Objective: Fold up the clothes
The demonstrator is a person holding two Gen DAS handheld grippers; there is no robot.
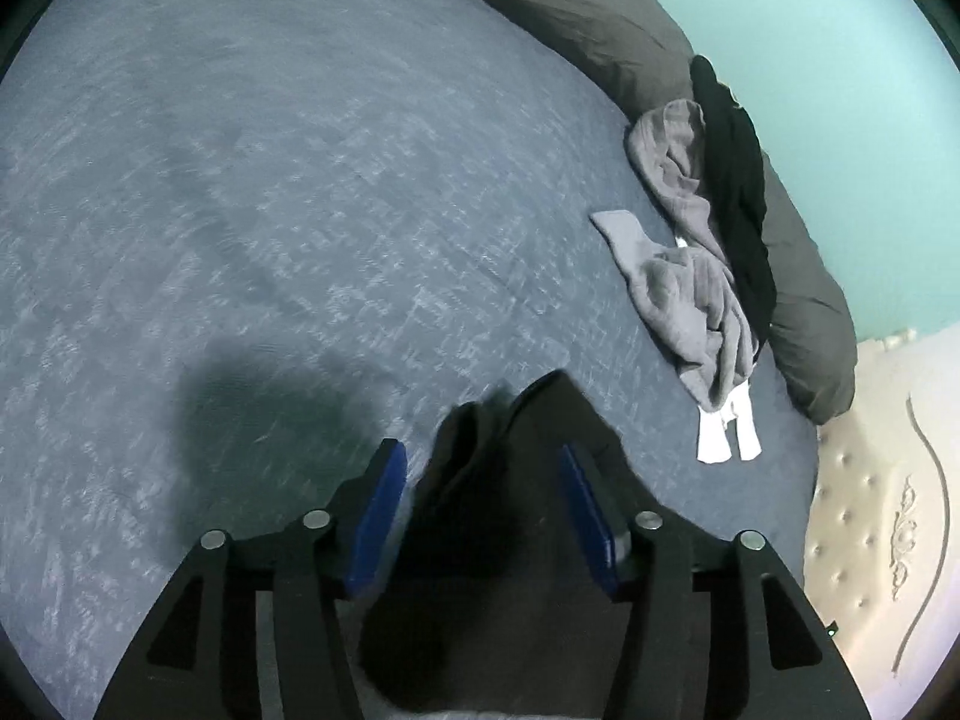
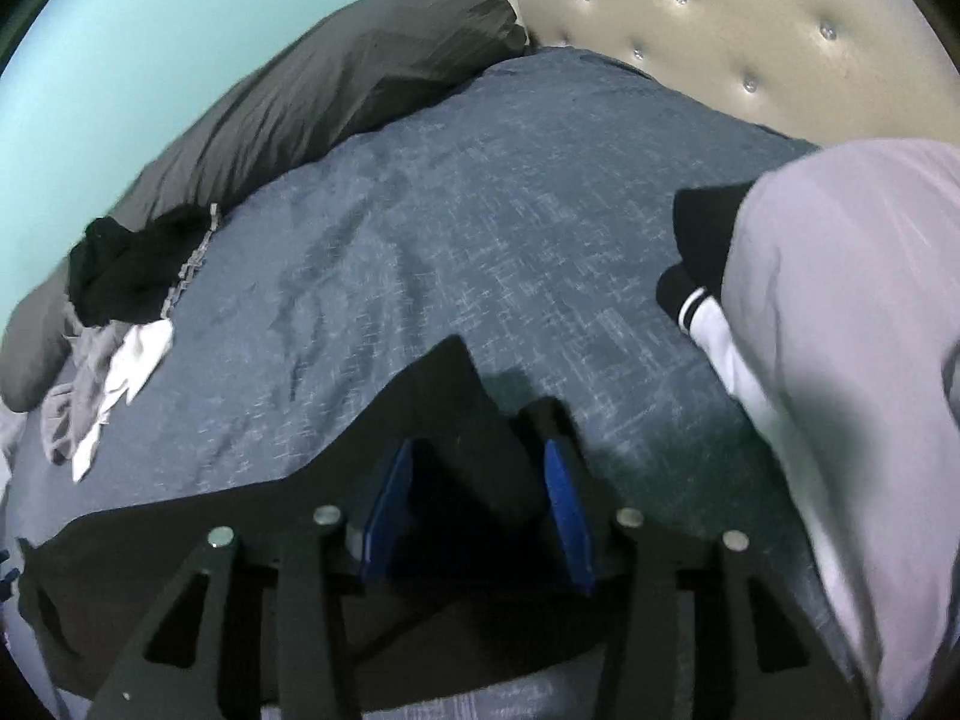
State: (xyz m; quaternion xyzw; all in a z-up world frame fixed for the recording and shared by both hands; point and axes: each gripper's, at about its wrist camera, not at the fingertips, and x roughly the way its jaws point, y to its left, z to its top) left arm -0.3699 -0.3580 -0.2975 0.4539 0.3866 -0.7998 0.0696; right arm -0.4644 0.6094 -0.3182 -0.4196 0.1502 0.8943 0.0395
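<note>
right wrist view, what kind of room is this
Most likely a bedroom: a bed under a blue-grey bedspread, a cream tufted headboard at its end, a long dark pillow against the teal wall, and a pile of loose clothes waiting to be folded.

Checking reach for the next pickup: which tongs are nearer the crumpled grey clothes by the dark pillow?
Left, probably. The left tongs have the grey clothes close ahead to their right; from the right tongs they lie far off to the left, across the bedspread.
</note>
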